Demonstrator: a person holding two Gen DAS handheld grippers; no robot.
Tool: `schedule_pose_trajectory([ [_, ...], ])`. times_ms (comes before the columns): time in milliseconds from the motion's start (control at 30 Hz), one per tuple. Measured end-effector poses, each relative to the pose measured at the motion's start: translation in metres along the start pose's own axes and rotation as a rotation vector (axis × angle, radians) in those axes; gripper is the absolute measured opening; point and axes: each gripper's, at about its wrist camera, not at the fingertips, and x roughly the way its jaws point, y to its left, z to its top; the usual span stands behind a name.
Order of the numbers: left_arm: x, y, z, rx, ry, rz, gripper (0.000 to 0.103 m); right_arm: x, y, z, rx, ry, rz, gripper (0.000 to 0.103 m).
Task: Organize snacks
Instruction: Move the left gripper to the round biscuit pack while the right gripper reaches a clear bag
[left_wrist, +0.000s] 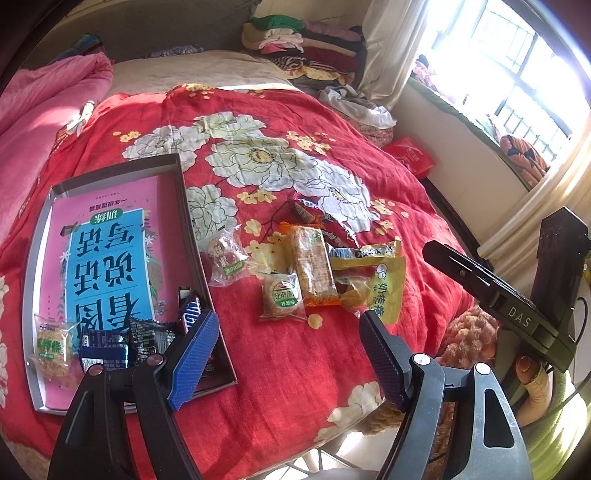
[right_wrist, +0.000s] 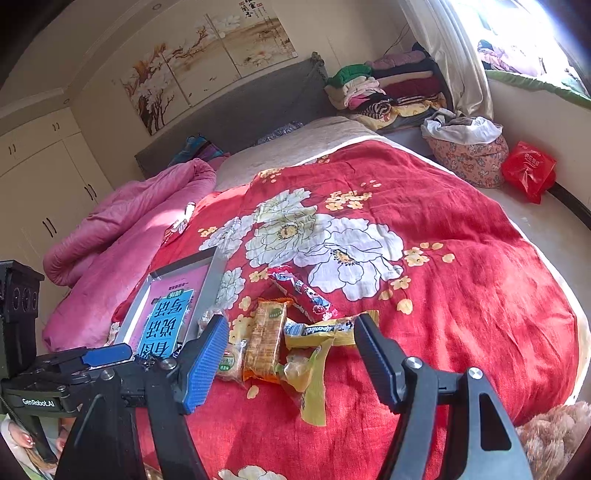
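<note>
We hold both tools released and empty above the bed (left_wrist: 303, 369). Loose snacks (left_wrist: 314, 273) lie just ahead of the left tool (left_wrist: 288, 339) and between the right tool's (right_wrist: 288, 354) tips. The tray (left_wrist: 192, 229) with more packets (left_wrist: 110, 347) sits leftward; nothing blocks either tool.

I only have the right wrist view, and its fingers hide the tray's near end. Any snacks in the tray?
Observer: Yes. The left wrist view shows several at the near end of the tray: a pale yellow packet and dark blue wrappers.
Operator: Is the left gripper carrying anything?
Observer: No. The left gripper is open, with nothing between its fingers.
Operator: What lies behind my blue finger?
Observer: A clear-wrapped snack on the blanket, just outside the tray's rim.
</note>
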Motion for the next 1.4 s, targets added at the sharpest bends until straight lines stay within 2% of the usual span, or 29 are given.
schedule_pose_trajectory([
  [300, 0.017, -0.001, -0.002, 0.005, 0.037, 0.006, 0.079, 0.014, -0.007, -0.008, 0.023, 0.072, -0.032, 0.07],
  [833, 0.049, -0.003, 0.003, 0.009, 0.091, 0.019, 0.079, 0.037, -0.008, -0.019, 0.022, 0.179, -0.033, 0.07],
  [1133, 0.083, -0.004, 0.012, 0.038, 0.14, 0.098, 0.079, 0.054, -0.007, -0.026, -0.001, 0.243, -0.035, 0.07],
  [1267, 0.096, -0.005, 0.013, 0.042, 0.16, 0.089, 0.079, 0.061, -0.004, -0.028, -0.02, 0.262, -0.036, 0.07],
  [1400, 0.101, -0.005, 0.012, 0.057, 0.16, 0.112, 0.079, 0.069, -0.003, -0.031, -0.027, 0.285, -0.037, 0.07],
])
